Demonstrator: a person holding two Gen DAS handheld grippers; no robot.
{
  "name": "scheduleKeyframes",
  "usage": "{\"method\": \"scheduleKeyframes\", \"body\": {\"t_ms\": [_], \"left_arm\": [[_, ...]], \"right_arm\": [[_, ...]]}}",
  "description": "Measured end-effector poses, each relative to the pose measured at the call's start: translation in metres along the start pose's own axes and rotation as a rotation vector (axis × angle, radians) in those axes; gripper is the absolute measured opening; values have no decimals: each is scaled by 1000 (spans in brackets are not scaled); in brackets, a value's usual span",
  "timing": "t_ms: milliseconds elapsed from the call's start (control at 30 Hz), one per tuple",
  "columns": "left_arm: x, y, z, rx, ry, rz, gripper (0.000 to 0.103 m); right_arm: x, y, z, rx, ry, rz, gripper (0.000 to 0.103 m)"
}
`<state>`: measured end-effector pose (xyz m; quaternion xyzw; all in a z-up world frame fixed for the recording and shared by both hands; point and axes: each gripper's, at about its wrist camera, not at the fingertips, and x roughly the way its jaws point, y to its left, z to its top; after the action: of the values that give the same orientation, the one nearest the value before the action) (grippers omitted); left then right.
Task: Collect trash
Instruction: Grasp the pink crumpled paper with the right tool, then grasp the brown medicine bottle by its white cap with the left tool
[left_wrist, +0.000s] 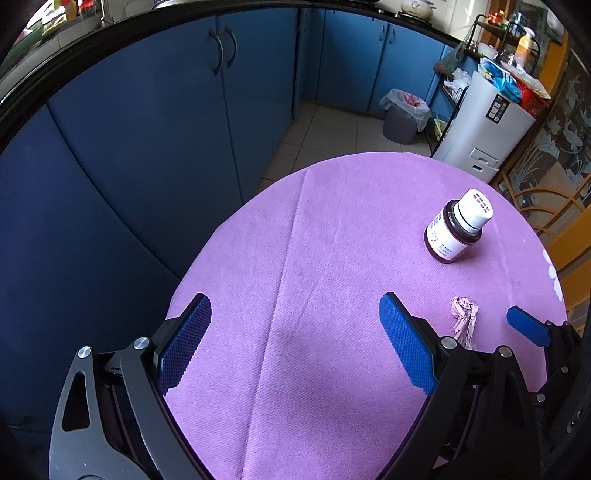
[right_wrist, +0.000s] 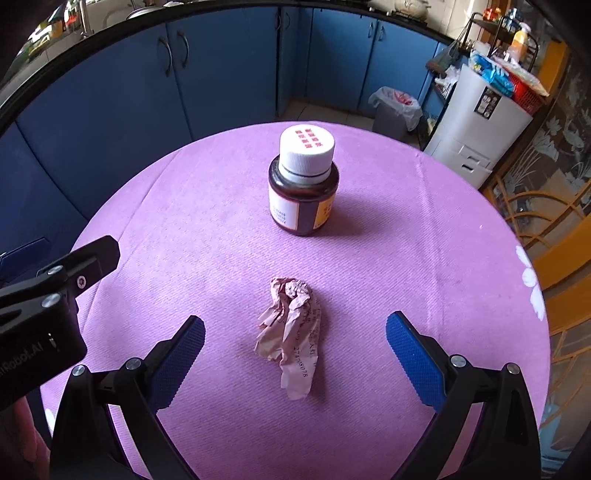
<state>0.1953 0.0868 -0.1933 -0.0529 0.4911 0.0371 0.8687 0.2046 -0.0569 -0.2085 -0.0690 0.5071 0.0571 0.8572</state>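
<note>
The crumpled paper (right_wrist: 290, 334) is lying flat on the purple tablecloth (right_wrist: 406, 258), on the near side of the brown bottle (right_wrist: 303, 188) and well apart from it. Its printed digits are showing only in part, the rest folded into the creases. The bottle is standing upright behind the paper with a white ribbed cap; the red marks on the cap and the label text are too small to read.

The right gripper (right_wrist: 295, 354) is hovering with its jaws spread wide, the paper sitting between the 2 blue pads (right_wrist: 413, 358) without touching either. The lower part of the gripper frame is running off the bottom of the right wrist view.

The left gripper (left_wrist: 295, 343) is also standing wide open and gripping nothing, over bare cloth to the left of the paper. In the left wrist view the paper (left_wrist: 463, 319) is partly hidden behind the gripper's right linkage, and only 1 blue finger of the other gripper is poking in beside it. In the right wrist view the left gripper is appearing only as a black body cut off at the left edge.

Beyond the bottle, a grey bin (right_wrist: 393, 110) lined with a plastic bag is standing on the floor by the blue cabinets (right_wrist: 221, 74), its contents too blurred to tell
</note>
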Motion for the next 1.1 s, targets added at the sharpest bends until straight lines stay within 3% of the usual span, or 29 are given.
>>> {"method": "scheduleKeyframes", "body": {"t_ms": [33, 100, 167, 400, 533, 1100], "left_arm": [[0, 1, 0, -1, 1, 0, 91], [1, 1, 0, -5, 4, 1, 91], [1, 2, -1, -7, 3, 3, 91], [1, 1, -1, -5, 1, 3, 91], [-1, -2, -3, 3, -3, 2, 91], [-3, -65, 17, 88, -33, -28, 91]], "right_arm": [[0, 2, 1, -4, -2, -6, 93], [1, 4, 0, -13, 0, -9, 71], [4, 4, -1, -16, 19, -19, 41], [1, 1, -7, -20, 12, 12, 16], [-6, -3, -7, -7, -7, 31, 8], [-26, -71, -7, 106, -57, -3, 8]]}}
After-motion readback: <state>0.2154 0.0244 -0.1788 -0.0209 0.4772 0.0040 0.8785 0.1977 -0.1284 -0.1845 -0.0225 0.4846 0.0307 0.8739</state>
